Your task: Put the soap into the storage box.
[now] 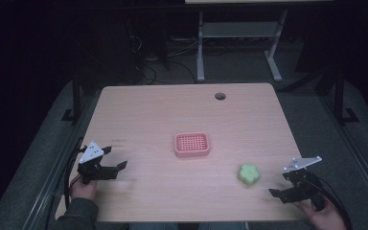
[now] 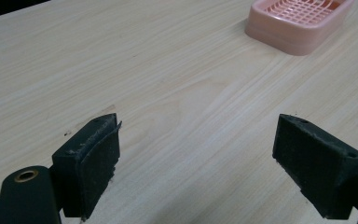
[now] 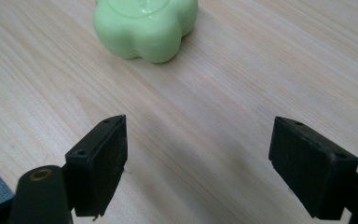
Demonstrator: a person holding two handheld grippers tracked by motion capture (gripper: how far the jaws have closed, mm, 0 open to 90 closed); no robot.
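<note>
High view first: one wooden table (image 1: 182, 110), and on it one pink slotted tray (image 1: 192, 144) near the middle of the frame and one green flower-shaped block (image 1: 249, 173) lower and to the right, well apart from the tray. Two grippers sit low in the frame, one to each side, each held by a hand coming up from the bottom edge. The left gripper (image 1: 110, 160) is at the lower left, close to the table's left edge, its jaws spread wide with nothing between them. In the left gripper view its two black pads (image 2: 91, 161) stand far apart over bare wood, and the tray (image 2: 298, 21) shows at the upper right, well ahead of them. The right gripper (image 1: 287, 187) is at the lower right by the table's right edge, jaws likewise wide apart and holding nothing. In the right gripper view its pads (image 3: 100, 161) frame bare wood, and the green block (image 3: 147, 25) lies ahead at the upper left of centre, near but not touching either jaw. One round hole (image 1: 220, 96) sits near the table's far edge. Between the grippers, the near half of the table is bare wood apart from the block, and the far half is open too.
</note>
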